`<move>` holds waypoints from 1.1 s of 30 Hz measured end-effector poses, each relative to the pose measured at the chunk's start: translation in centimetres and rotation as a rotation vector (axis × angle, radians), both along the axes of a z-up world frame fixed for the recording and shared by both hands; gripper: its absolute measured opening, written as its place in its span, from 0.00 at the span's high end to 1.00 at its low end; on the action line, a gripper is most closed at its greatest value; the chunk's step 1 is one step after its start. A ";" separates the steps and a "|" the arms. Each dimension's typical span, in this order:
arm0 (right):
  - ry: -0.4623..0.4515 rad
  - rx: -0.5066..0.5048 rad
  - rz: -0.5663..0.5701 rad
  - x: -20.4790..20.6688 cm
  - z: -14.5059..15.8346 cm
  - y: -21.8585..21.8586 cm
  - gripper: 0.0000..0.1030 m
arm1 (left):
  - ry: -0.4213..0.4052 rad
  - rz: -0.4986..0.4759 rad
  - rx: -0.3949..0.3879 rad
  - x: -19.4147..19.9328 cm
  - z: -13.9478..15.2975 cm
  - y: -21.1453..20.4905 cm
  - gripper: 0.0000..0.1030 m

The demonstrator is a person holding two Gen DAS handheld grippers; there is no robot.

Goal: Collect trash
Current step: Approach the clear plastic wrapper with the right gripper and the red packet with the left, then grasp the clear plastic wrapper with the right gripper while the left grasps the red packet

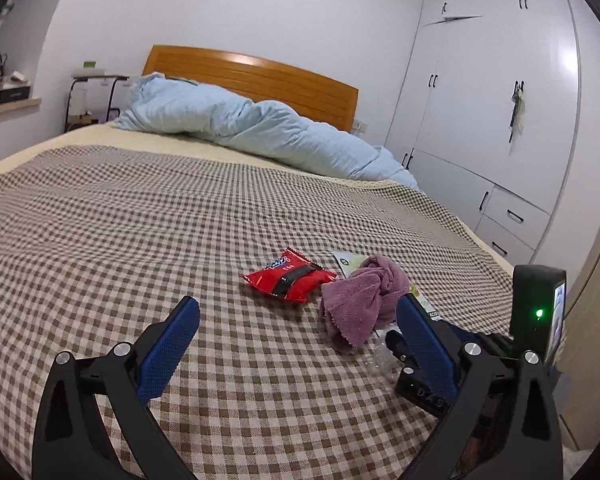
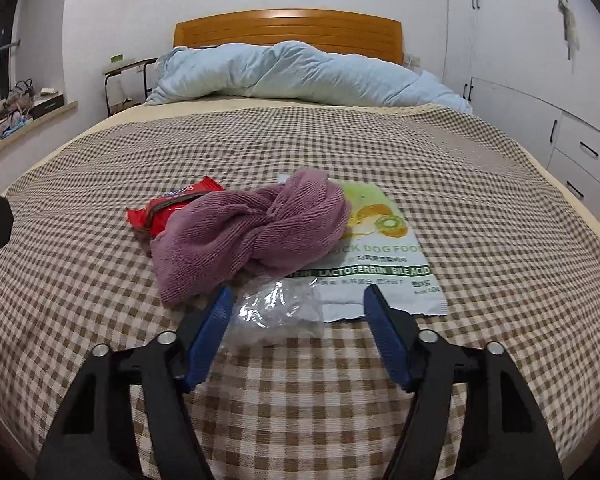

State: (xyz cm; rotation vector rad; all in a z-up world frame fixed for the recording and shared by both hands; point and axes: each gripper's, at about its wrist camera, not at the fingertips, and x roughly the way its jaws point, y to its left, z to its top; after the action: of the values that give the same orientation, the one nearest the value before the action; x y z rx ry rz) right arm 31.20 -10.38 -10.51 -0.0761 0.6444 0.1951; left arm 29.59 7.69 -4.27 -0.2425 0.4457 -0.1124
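Readable print is showing only in your right wrist view: the white pouch [image 2: 384, 264] is carrying "DOG FOO…" in green and a dark band reading "LACTOFERRIN BILE ACID". The red snack wrapper [image 1: 290, 278] is bearing a logo too small to read.

Your left view is giving the red wrapper whole – the right view is hiding most of it behind the purple towel [image 2: 256, 232]. The towel is lying bunched on the checked bed cover [image 2: 300, 400], overlapping the pouch's upper left.

Your right gripper [image 2: 298, 308] is sitting low over the cover, jaws apart, with the crumpled clear plastic [image 2: 274, 308] lying between them – pads not pressing it.

Your left gripper [image 1: 298, 312] is hanging with jaws wide apart and nothing between them.

A blue duvet [image 2: 300, 72] is lying heaped at the headboard [image 2: 288, 26].
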 end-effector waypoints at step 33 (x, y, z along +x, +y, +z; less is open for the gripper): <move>-0.104 0.267 -0.139 -2.5 4.0 -11.7 0.70 | 0.149 0.041 0.046 4.2 0.2 0.1 0.07</move>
State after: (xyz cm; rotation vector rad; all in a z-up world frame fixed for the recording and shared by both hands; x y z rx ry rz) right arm 28.66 -22.08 -6.53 0.2143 0.5133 0.1401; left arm 33.76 7.80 -4.09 -0.2150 0.5904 -0.0437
